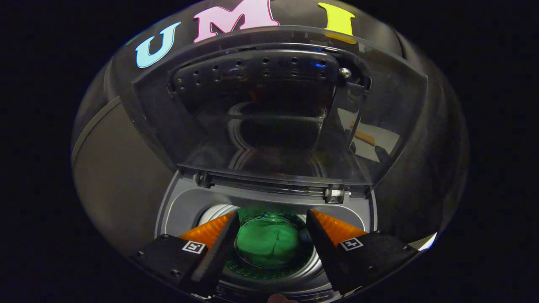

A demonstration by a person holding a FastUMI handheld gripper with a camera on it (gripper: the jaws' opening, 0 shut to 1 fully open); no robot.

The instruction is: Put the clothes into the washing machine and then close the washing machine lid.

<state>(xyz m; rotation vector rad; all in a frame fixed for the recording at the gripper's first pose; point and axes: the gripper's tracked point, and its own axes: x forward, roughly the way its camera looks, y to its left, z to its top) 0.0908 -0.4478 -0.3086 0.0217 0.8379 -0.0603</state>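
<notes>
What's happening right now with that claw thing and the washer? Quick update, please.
Gripper open, empty, above drum opening. Green cloth down inside drum. Clear plastic washer lid standing open, not yet closed. Nothing in the way.

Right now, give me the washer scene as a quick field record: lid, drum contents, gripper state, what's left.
washing machine: top-loader, opening just ahead of the fingers
lid: open, standing upright behind the opening, see-through
drum: green cloth lying inside, seen between the fingers
hand-held gripper: open, above the drum, holding nothing
fingers: spread to either side of the drum mouth, not touching the cloth
remaining step: lid not yet closed
</notes>
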